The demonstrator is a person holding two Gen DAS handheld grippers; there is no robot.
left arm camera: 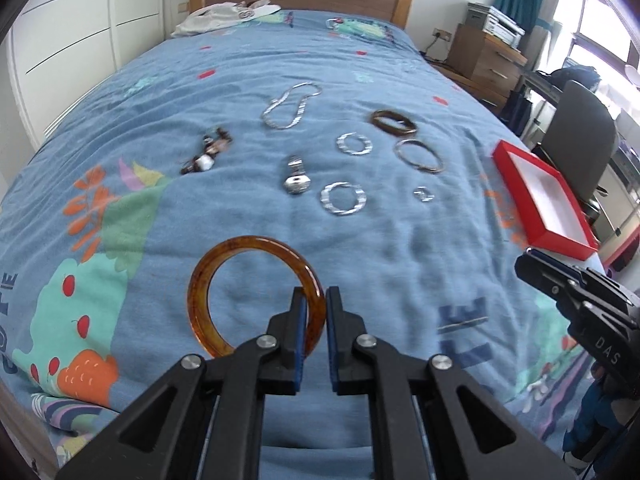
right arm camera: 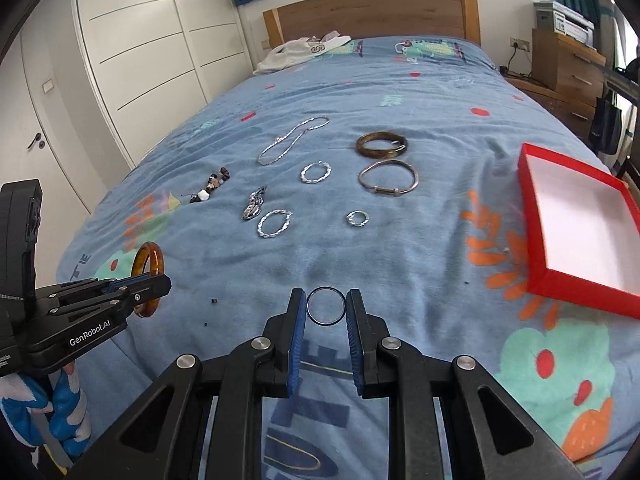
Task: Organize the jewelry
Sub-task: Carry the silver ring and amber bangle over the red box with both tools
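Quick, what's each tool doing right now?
Left tool: shut on the amber bangle.
Right tool: shut on the thin dark ring.

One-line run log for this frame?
left gripper: shut on amber bangle | right gripper: shut on thin ring | red box: empty
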